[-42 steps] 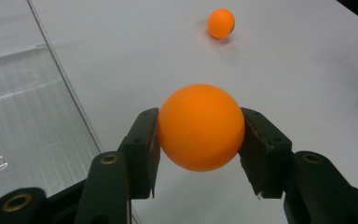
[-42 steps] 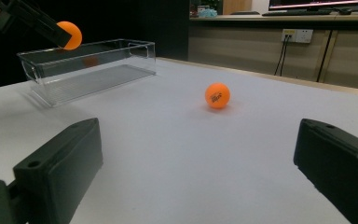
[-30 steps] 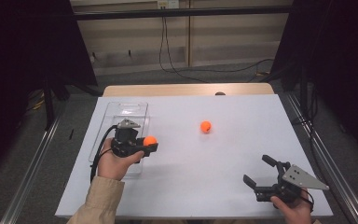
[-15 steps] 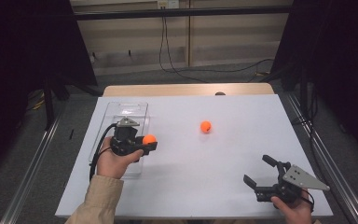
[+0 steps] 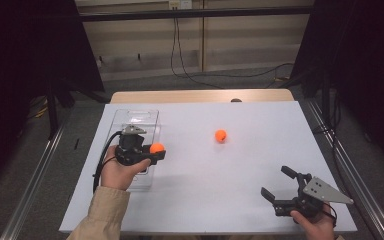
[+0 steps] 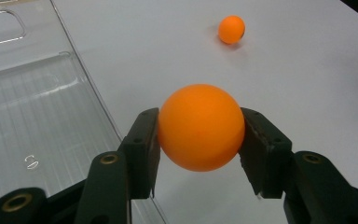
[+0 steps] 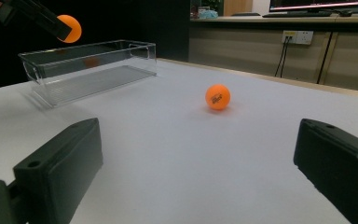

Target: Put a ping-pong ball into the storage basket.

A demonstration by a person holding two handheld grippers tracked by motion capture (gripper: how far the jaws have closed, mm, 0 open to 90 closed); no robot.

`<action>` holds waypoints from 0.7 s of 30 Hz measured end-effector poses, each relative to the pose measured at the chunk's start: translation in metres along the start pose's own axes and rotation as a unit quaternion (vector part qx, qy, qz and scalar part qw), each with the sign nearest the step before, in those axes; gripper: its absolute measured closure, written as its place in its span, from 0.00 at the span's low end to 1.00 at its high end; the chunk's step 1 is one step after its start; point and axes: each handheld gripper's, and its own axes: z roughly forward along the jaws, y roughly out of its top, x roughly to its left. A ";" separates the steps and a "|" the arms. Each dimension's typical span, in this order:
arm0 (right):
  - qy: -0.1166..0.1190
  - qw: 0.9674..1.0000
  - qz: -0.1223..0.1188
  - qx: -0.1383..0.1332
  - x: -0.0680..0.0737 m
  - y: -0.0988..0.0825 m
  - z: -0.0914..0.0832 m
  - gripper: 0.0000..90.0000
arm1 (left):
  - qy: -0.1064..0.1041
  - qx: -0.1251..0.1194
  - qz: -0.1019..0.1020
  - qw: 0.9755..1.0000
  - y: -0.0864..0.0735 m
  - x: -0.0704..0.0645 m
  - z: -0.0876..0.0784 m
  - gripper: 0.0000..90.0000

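White worktop (image 5: 190, 190) carries a clear tray (image 5: 140, 120) – just past its right rim the left gripper (image 6: 200, 135) clamps an orange ball (image 6: 200, 127), a second ball (image 5: 220, 135) lies farther right, and the right gripper (image 5: 280, 184) rests well apart, fingers wide.

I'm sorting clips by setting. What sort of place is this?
Probably a lab or office test room: a white table framed by black curtains, wall sockets with trailing cables, and a monitor on a desk.

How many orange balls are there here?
2. One orange ball is clamped in the left gripper, at the clear bin's edge; the other ball lies on the white table.
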 end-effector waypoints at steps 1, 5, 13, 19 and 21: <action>-0.001 1.000 0.002 0.000 0.000 0.000 0.000 0.01 | 0.000 0.001 0.000 1.000 0.000 0.001 0.000 0.57; -0.002 1.000 0.002 -0.001 0.000 0.000 0.000 0.01 | 0.000 -0.003 -0.001 1.000 0.000 0.004 -0.001 0.57; -0.003 1.000 0.001 -0.002 0.000 0.000 0.000 0.01 | 0.004 0.000 -0.002 1.000 0.000 0.007 -0.005 0.57; -0.001 1.000 0.002 0.000 0.000 0.000 0.000 0.01 | 0.009 0.000 0.000 1.000 0.000 0.009 -0.006 0.57; -0.001 1.000 0.001 -0.001 0.000 0.000 0.000 0.01 | 0.009 -0.001 -0.003 1.000 -0.001 0.009 -0.006 0.57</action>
